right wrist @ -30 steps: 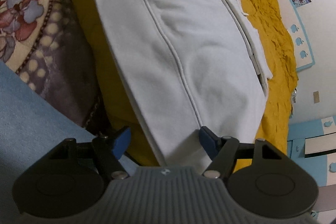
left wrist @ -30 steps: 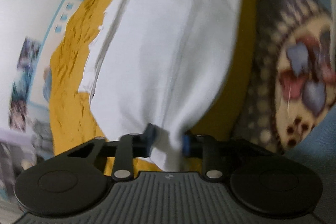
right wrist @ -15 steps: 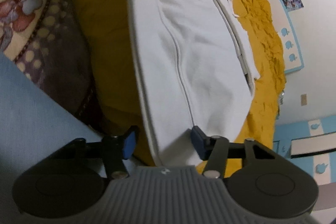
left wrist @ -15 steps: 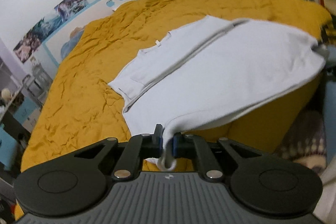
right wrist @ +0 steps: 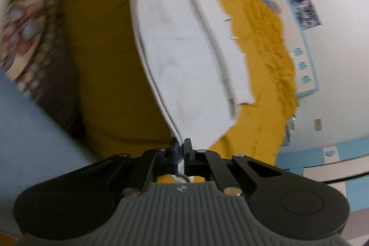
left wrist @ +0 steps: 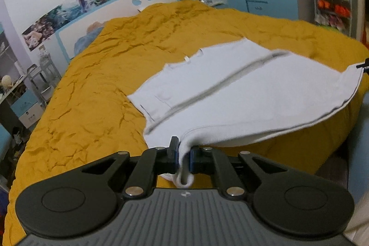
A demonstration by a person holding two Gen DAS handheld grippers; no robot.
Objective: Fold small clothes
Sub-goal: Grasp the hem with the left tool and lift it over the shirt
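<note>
One white cotton garment point(left wrist: 230, 93) out there on the one bed with the wrinkled mustard-yellow cover point(left wrist: 92, 107), and two sets of black tongs on it, the left tongs point(left wrist: 183, 158) and the right tongs point(right wrist: 181, 157), one at each near corner. On the white headboard with the blue border point(left wrist: 129, 4), three blue apple shapes. On the wall, two picture posters in the right view, and one patterned rug point(right wrist: 27, 38) down beside the bed

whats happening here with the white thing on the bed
A person is folding a white garment on a bed with a yellow bedspread, using two handheld grippers. The left gripper and the right gripper are each shut on a near corner, lifting that edge while the far part lies on the bed.
</note>
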